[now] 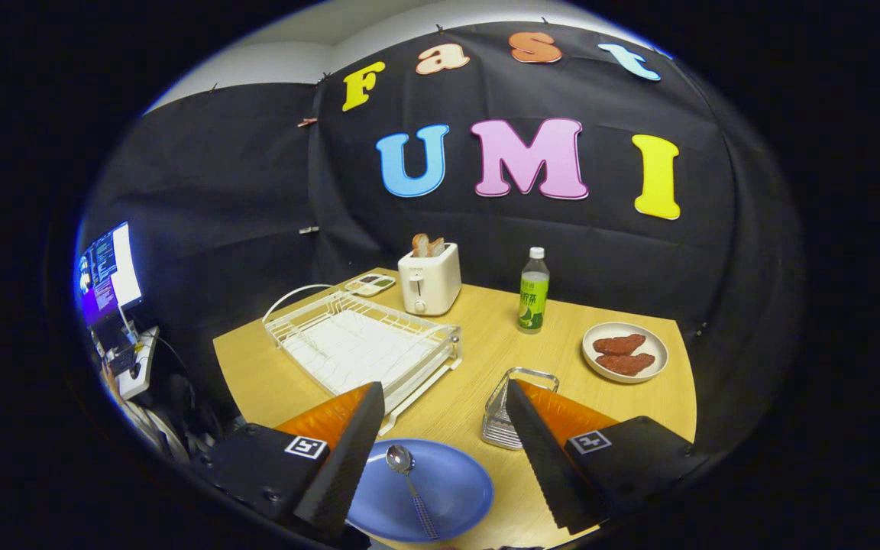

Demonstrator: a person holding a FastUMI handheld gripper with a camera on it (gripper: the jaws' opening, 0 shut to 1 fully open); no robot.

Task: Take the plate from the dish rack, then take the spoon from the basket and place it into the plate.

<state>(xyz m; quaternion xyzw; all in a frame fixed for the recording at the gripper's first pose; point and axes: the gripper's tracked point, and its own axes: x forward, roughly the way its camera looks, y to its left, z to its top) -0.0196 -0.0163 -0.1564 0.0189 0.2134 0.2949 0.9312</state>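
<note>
The gripper (444, 428) is hovering over the table (478, 344) with fingers spread wide, gripping nothing. The spoon (408, 477) is lying in the plate (440, 496) between them, rack (360, 344) and basket (505, 416) beyond.

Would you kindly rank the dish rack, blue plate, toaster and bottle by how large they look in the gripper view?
1. dish rack
2. blue plate, though nearness to the camera inflates it
3. toaster
4. bottle

The gripper is open, the plate between its fingers.
</note>
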